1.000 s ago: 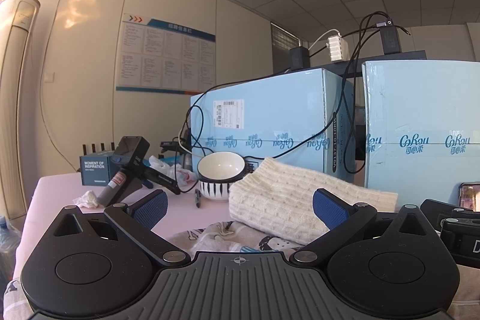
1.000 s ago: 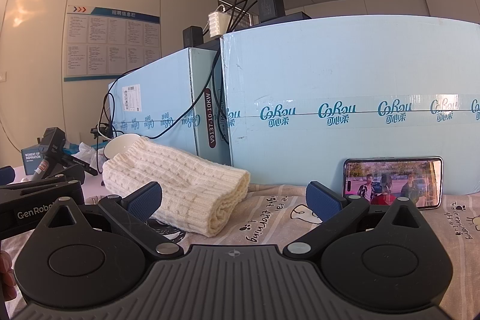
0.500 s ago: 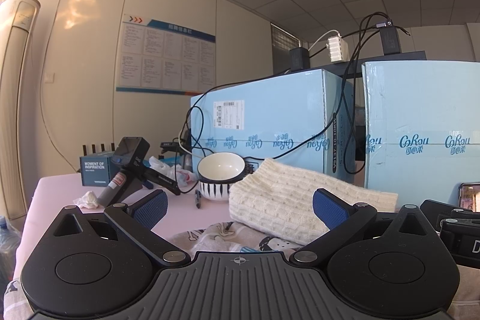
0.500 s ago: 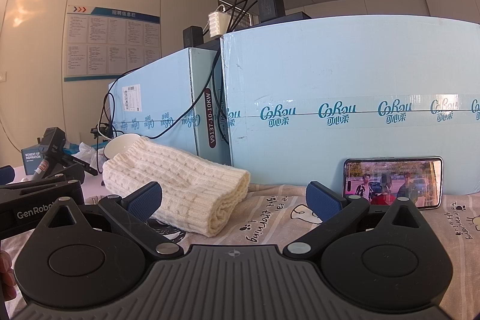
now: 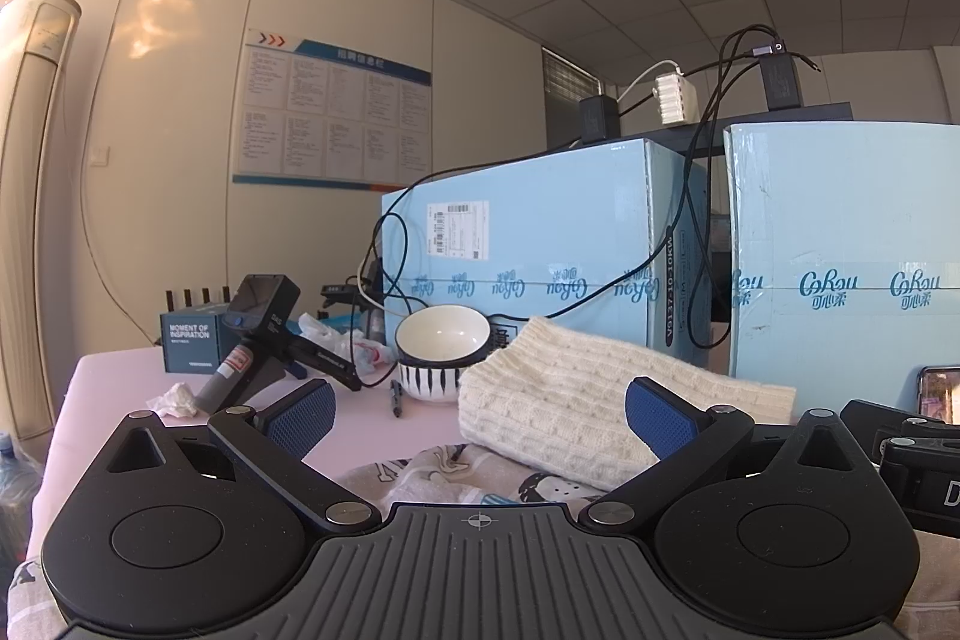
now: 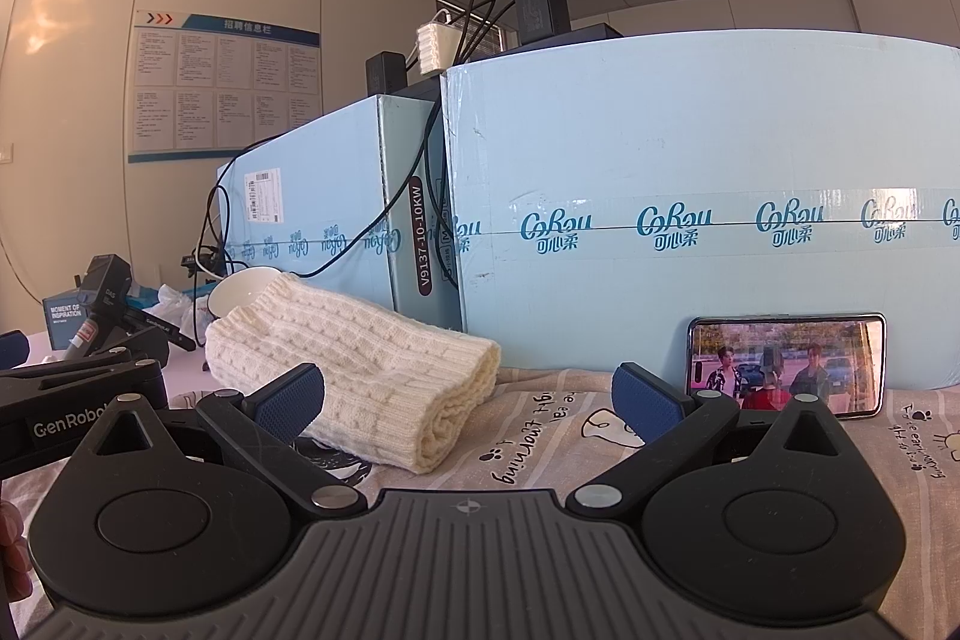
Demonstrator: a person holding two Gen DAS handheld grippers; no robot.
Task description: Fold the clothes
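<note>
Printed garment (image 6: 600, 436) lies flat on the table, directly under and ahead of both tools. Folded white knit (image 6: 360, 370) rests on its far-left part. Right gripper (image 6: 468, 400) and left gripper (image 5: 477, 415): both spread, empty. Cloth within equal reach of both.

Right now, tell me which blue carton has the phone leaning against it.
The nearer, right-hand carton: the phone stands against its base. The other carton, carrying the shipping label, sits further left.

Folded sweater (image 6: 354, 370) on printed garment (image 6: 570, 436), bowl (image 5: 441, 346) behind-left, phone (image 6: 786, 364) right, boxes (image 6: 690, 208) behind
</note>
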